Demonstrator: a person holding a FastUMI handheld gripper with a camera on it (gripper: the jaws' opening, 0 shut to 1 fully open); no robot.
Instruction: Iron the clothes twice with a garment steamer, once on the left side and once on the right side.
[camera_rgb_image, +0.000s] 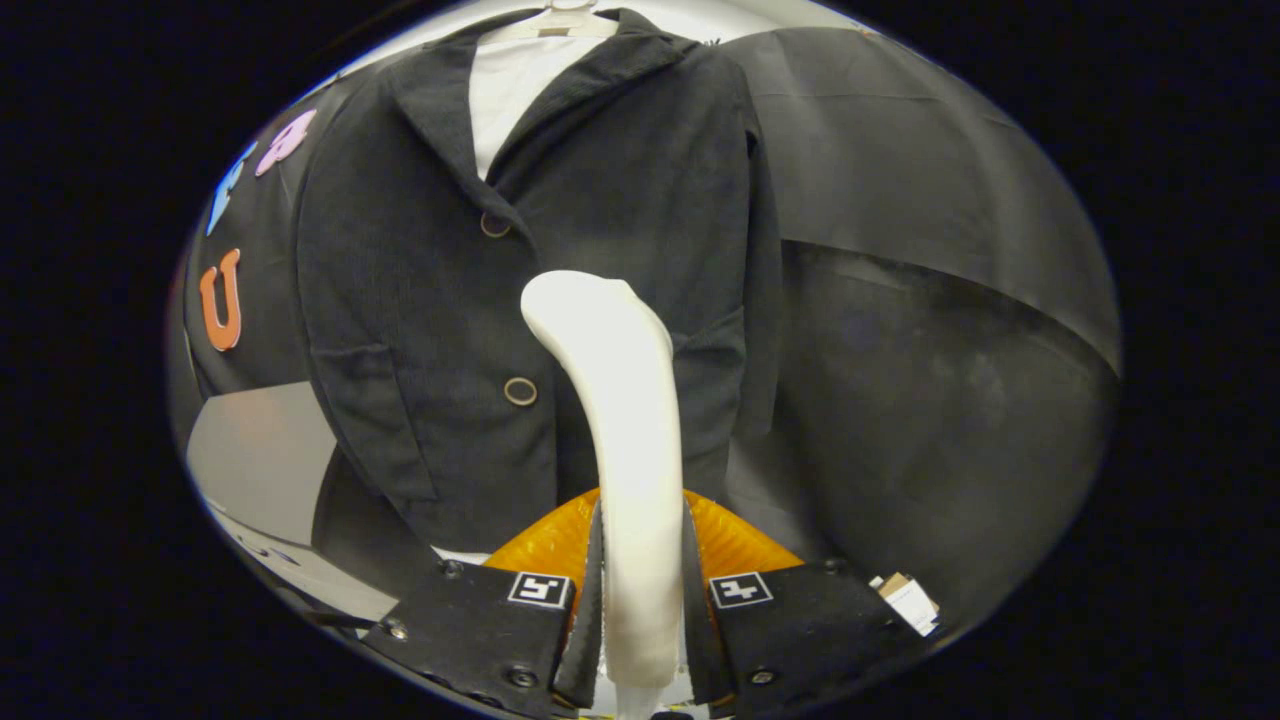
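Hanging in the upper centre of the frame, a dark jacket (560, 270) on a pale hanger (560, 18) takes up most of the scene, its lapels open over a white shirt (510, 85) at the collar. Two round buttons run down its front, one (494, 224) below the lapels and one (519, 391) lower, toward the middle of the frame. Dark cloth (930, 250) drapes the booth to the right of the jacket, and a grey panel (262, 455) sits at the lower left. A white garment steamer (625, 420) rises from the bottom centre, its curved head reaching up in front of the jacket's lower half, just right of the lower button; whether the head touches the fabric cannot be told. The gripper (640, 590) is closed narrowly on the steamer's handle, both fingers pressing its sides. A small paper tag (908, 600) shows at the lower right beside the fingers.
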